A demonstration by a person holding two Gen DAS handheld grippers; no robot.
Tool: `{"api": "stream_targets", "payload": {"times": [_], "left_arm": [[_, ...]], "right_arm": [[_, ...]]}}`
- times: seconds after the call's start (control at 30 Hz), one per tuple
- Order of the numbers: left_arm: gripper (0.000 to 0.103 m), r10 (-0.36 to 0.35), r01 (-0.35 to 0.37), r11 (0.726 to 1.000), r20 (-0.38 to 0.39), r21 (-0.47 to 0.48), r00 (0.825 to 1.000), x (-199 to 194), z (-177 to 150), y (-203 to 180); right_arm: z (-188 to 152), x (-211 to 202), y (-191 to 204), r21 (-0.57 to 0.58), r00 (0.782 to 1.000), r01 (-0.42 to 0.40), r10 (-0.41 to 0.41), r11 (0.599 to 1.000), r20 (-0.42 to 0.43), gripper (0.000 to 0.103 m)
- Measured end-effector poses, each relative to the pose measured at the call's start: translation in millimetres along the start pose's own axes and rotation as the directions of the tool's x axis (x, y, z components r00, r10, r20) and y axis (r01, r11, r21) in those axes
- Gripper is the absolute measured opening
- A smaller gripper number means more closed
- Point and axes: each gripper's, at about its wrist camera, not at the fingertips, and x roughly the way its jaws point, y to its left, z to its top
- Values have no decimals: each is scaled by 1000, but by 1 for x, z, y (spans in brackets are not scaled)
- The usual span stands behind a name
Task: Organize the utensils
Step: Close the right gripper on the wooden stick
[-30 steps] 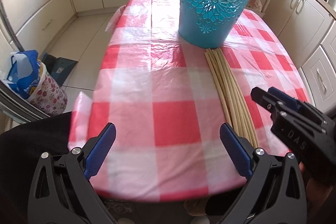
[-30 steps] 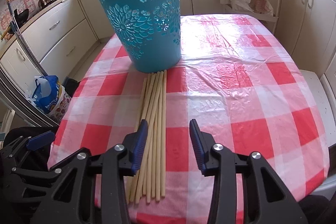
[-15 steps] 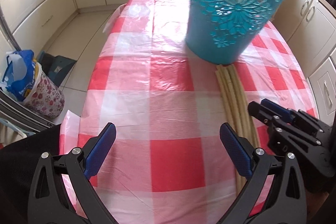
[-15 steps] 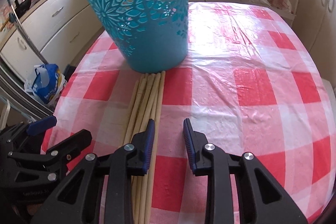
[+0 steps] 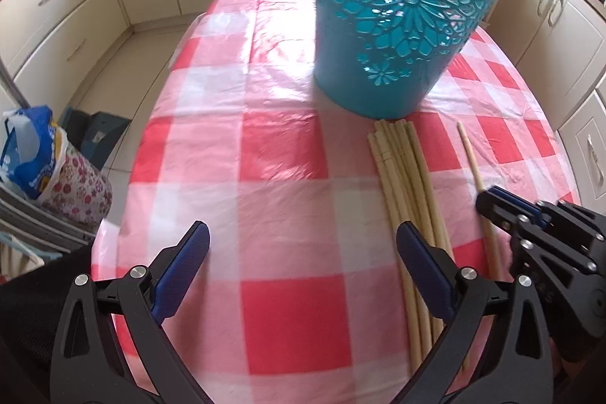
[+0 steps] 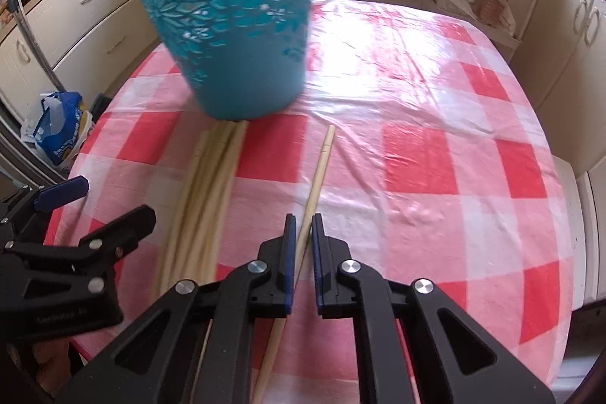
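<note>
Since a second ago, one chopstick is lying apart to the right of the chopstick bundle, and both grippers are sitting nearer the blue basket. One basket is standing on the checked table; the bundle, about six sticks though the exact count is unclear, is touching its base. The left gripper is hanging wide open over bare cloth, holding nothing. The right gripper is clenching the single chopstick, its blue pads pressing the shaft on both sides
</note>
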Motion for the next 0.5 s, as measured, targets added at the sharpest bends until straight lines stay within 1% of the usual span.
{"api": "stream_targets", "payload": {"times": [0.07, 0.13, 0.17, 0.23, 0.4, 0.43, 0.5], "left_arm": [[91, 6, -6, 1000, -2, 25, 1000, 6, 4, -8], [85, -1, 1, 999, 15, 49, 1000, 8, 6, -16], [83, 0, -1, 998, 24, 62, 1000, 8, 8, -18], [77, -9, 6, 997, 29, 79, 1000, 8, 9, -21], [69, -35, 34, 997, 23, 68, 999, 6, 9, -13], [67, -26, 24, 997, 22, 74, 999, 6, 9, -13], [67, -19, 17, 996, 27, 90, 999, 6, 8, -13]], "right_arm": [[-2, -2, -6, 24, 1000, -18, 18, 1000, 3, 8], [-3, -2, -9, 39, 999, -31, 31, 999, 13, 8], [-3, -2, -8, 40, 999, -33, 32, 999, 15, 8], [-3, -2, -10, 45, 999, -42, 41, 998, 23, 8], [1, -1, -16, 74, 997, -70, 68, 995, 36, 8], [2, 0, -16, 75, 997, -71, 68, 995, 40, 8], [3, 1, -17, 74, 997, -72, 69, 995, 45, 8]]}}
